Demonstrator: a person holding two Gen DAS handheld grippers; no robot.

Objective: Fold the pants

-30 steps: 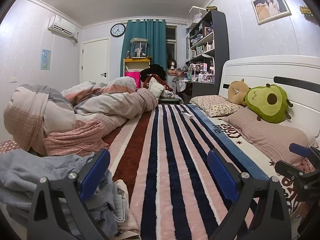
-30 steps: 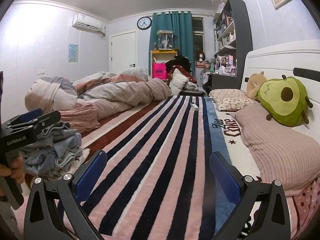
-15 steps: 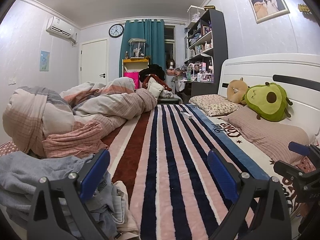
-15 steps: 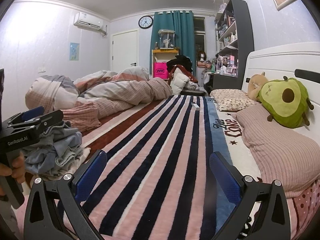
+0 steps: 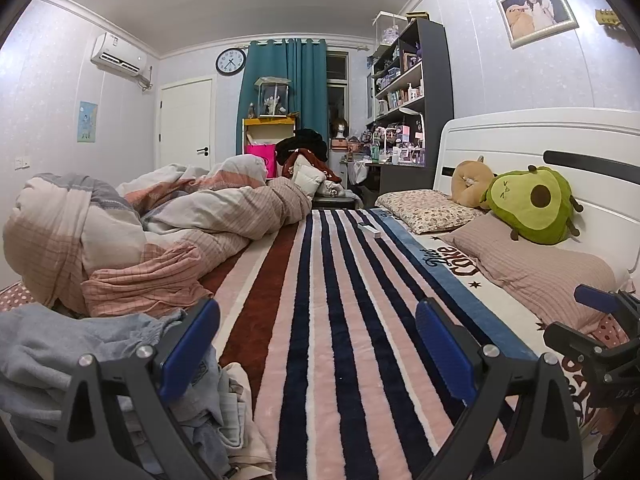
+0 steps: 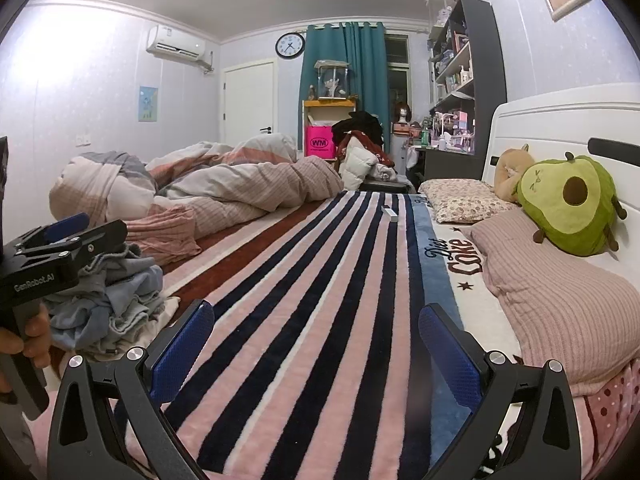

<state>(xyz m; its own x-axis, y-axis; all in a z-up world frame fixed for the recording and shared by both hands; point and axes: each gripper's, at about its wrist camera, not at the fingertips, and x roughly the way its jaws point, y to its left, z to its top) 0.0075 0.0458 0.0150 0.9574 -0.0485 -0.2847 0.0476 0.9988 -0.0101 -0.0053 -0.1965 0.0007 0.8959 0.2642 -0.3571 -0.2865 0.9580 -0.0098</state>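
A crumpled heap of light blue-grey pants [image 5: 80, 356] lies at the near left of the striped blanket [image 5: 340, 320]; it also shows in the right wrist view [image 6: 108, 304]. My left gripper [image 5: 316, 340] is open and empty, its left finger just right of the heap. My right gripper [image 6: 316, 340] is open and empty above the blanket, right of the heap. The left gripper also shows at the left edge of the right wrist view [image 6: 64, 244], and the right gripper at the right edge of the left wrist view [image 5: 596, 320].
A bunched pink and grey duvet [image 5: 160, 236] fills the far left of the bed. Pillows [image 5: 540, 272] and an avocado plush [image 5: 532, 204] lie along the headboard at right. A small white box [image 5: 370, 230] rests on the blanket farther back.
Both grippers have shifted only slightly; both views have tilted down a little. Both stay open and empty. The pants heap has not moved.
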